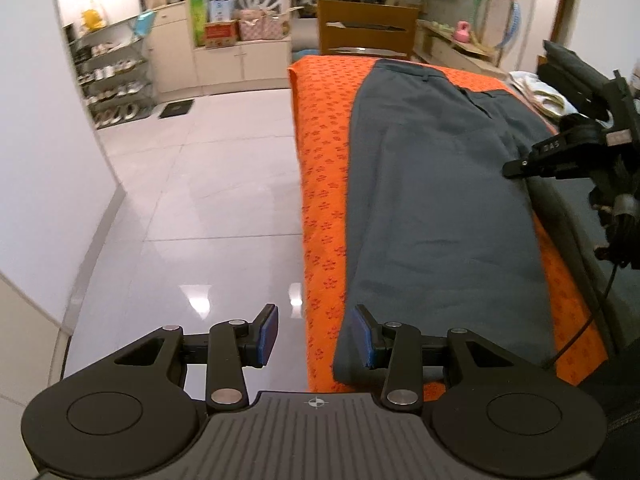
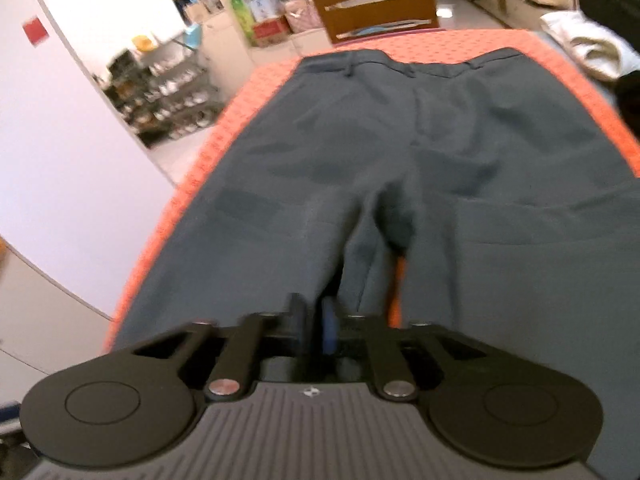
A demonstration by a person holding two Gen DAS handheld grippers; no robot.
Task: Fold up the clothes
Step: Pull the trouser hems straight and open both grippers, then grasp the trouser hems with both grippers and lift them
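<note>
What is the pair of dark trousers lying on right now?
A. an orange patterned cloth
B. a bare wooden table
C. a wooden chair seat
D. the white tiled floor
A: the dark trousers lie spread flat on the orange patterned cloth, waistband at the far end.

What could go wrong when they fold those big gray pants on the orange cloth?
1. The gray pants lie close to the left edge of the orange cloth, so a tug might slide a leg off toward the floor.
2. The left tool hangs open partly past that edge; it could pinch cloth together with the pants.
3. The right tool is nearly closed near the inner legs and might catch only one layer.
</note>
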